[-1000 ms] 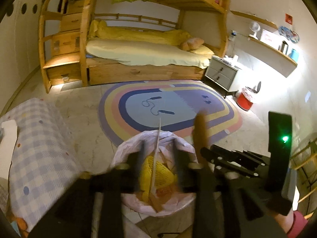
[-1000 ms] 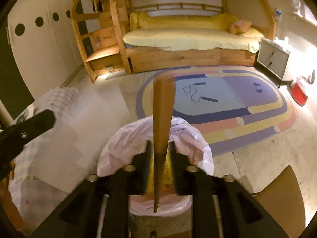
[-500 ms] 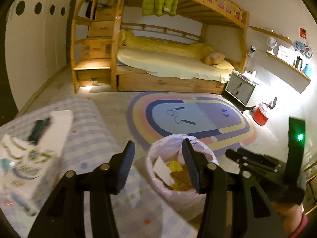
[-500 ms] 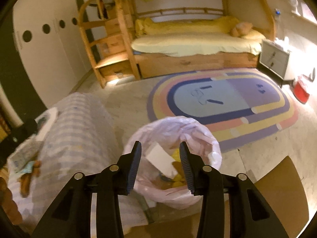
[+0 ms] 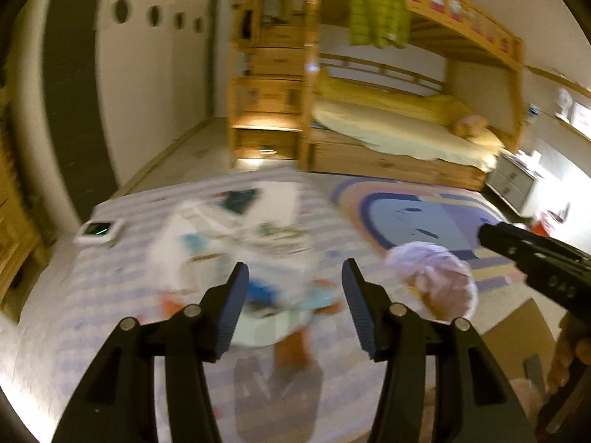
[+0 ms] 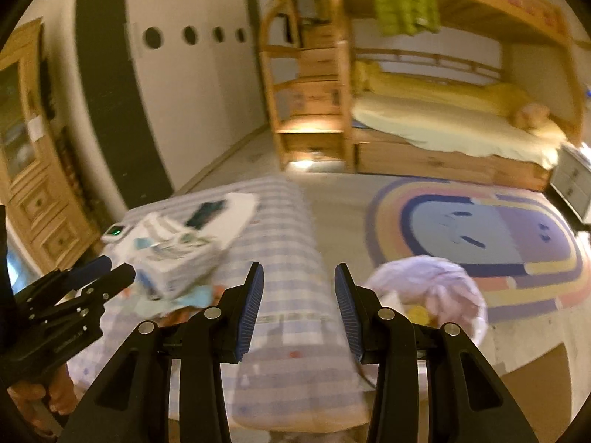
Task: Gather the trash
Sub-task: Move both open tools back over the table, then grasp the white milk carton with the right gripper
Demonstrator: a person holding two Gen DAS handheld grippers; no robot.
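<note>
a wooden cabinet [image 6: 26, 170] stands at the far left wall, then a pale wall with round holes [image 6: 188, 35]. in front lies the worktop [image 5: 92, 295] under a checked lilac cloth, strewn with blurred trash: a white box with printed sides [image 6: 173, 254], a flat white sheet carrying a dark object [image 6: 218, 210], and a small device with a green light [image 5: 98, 229]. the left gripper [image 5: 291, 288] hangs over this clutter with its jaws opening and nothing between them. the right gripper [image 6: 298, 289] is released and empty too, over the cloth's edge. just right of the worktop the bin with a pink liner [image 6: 436, 288] stands on the floor, scraps inside. beyond it spreads the striped oval rug [image 6: 480, 229], and behind that the wooden bunk bed [image 5: 406, 129] with a green jacket [image 5: 376, 11] hung on its rail.
</note>
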